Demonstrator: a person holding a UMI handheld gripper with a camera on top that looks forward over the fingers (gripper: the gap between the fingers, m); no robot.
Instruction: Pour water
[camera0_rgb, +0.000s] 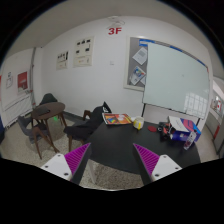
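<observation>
The gripper (112, 160) rides high and level, its two purple-padded fingers (77, 158) spread wide with nothing between them; only a patch of grey speckled floor or carpet (110, 178) shows in the gap below. Just beyond the fingertips runs a long dark table (115, 138), and on it lie a flat red and yellow book or packet (117, 119) and, farther to the right, a small cluster of colourful boxes and containers (183, 128) too small to identify. No bottle, jug or cup can be made out for certain, so the water vessel is likely somewhere in that cluster, though that is a guess. To the left stands a small round dark table (50, 108) with dark chairs (31, 128) around it, and a black office chair (97, 115) sits behind the long table. Farthest back, a white wall carries a large whiteboard (175, 78) and a red "3F" sign (114, 31). The task looks to be at its opening, the approach; the next move calls for lowering toward the table and finding the vessel to grasp.
</observation>
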